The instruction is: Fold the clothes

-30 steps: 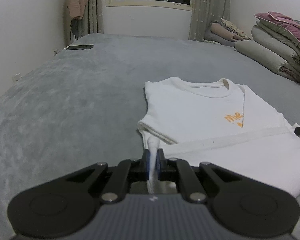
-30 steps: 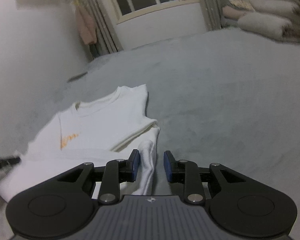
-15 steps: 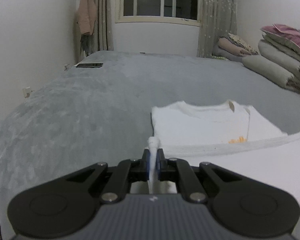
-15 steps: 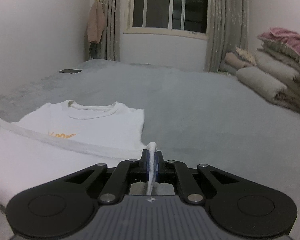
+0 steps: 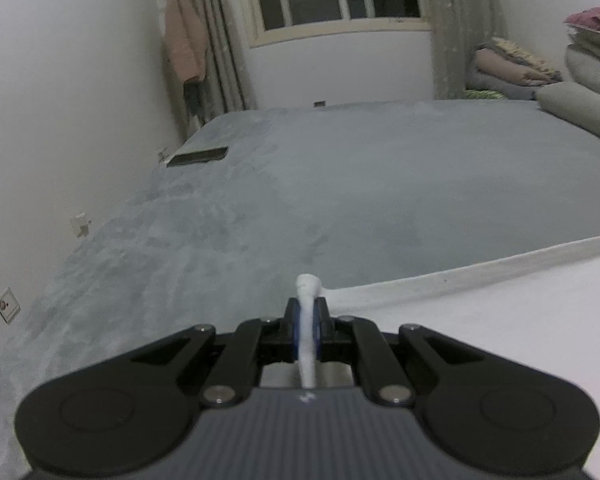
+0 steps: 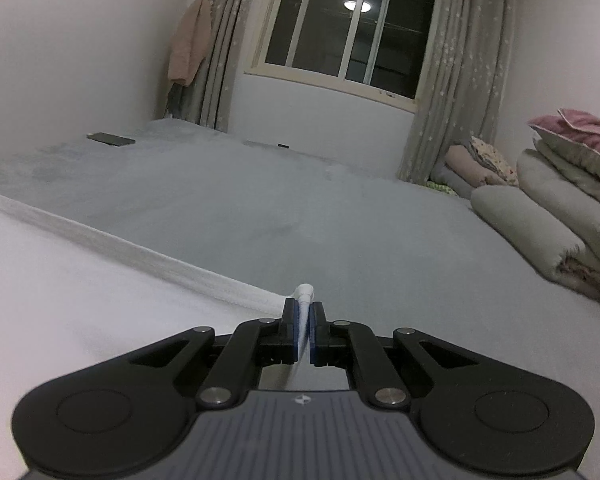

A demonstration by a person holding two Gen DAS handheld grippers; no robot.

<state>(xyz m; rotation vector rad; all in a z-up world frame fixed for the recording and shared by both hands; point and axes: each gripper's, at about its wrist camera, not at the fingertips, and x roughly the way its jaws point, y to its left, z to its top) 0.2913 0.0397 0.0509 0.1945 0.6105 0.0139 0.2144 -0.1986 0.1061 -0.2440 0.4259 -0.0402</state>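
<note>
A white T-shirt is stretched between both grippers over a grey bed. My left gripper is shut on one corner of its hem, with a tuft of white cloth poking out past the pads. In the right wrist view the same T-shirt fills the lower left, its ribbed hem running as a taut band to my right gripper, which is shut on the other corner. The collar and orange print are hidden behind the lifted cloth.
A dark phone lies near the bed's far left edge by the wall. Folded quilts and pillows are stacked along the right side. A window with curtains stands beyond the bed, and a pink garment hangs at the left.
Both grippers have lifted the hem up and forward, so the shirt's chest and collar have dropped out of view. The right gripper, open a second ago, shut on the hem.
</note>
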